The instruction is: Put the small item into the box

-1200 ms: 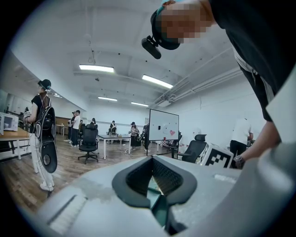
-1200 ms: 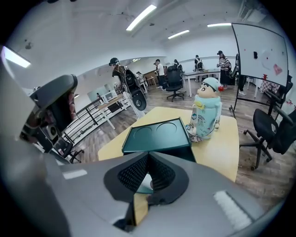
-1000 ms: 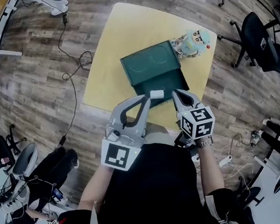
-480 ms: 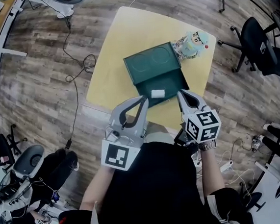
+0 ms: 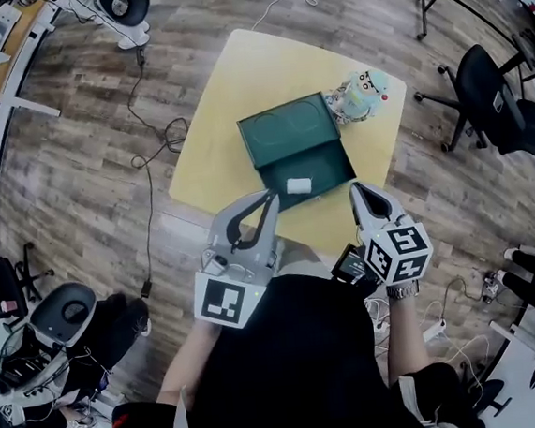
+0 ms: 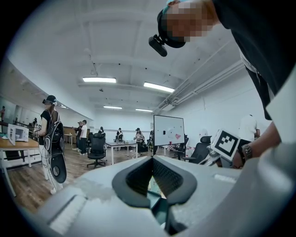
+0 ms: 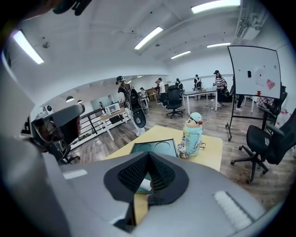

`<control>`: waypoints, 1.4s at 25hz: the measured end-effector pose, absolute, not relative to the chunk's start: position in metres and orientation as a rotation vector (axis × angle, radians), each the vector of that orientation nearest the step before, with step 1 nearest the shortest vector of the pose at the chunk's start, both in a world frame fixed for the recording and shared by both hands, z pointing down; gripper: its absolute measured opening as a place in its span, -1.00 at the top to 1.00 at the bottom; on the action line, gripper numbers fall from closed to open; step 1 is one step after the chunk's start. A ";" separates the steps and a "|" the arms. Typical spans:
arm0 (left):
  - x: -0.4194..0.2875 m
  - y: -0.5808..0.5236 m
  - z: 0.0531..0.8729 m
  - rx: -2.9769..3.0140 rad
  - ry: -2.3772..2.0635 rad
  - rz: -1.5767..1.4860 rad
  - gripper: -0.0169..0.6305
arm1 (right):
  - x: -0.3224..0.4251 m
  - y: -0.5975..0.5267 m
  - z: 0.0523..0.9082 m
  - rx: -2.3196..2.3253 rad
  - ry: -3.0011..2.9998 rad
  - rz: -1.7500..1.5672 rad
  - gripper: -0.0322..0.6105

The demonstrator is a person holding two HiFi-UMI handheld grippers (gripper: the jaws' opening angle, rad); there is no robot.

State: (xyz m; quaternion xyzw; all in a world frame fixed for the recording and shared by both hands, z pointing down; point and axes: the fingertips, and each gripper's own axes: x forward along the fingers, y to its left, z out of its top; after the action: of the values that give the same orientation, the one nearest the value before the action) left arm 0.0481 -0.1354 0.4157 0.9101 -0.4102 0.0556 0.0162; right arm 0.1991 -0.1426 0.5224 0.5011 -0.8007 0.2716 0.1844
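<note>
Yellow table (image 5: 237, 89), green box (image 5: 287, 126), cartoon bottle (image 5: 362, 96)

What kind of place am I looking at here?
Probably an open-plan office or lab workspace. A whiteboard stands on the wood floor, black office chairs sit about, and several people are gathered near a long desk under strip lights.

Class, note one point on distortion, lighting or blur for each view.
Head view: the lens curves the floor around the table. Left gripper view: ceiling lights glare; a mosaic patch sits near the top. Right gripper view: the edges of the whiteboard bow; corners go dark.
</note>
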 end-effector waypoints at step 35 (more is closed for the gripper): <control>0.003 -0.113 0.333 2.803 -1.466 -0.124 0.94 | 0.162 -0.113 0.312 1.574 -2.677 0.342 0.89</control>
State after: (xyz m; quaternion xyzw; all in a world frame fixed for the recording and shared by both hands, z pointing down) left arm 0.0033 -0.1134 0.3326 0.8853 -0.4632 -0.0391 -0.0121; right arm 0.1615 -0.1133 0.3115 0.5037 -0.8569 0.1094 0.0085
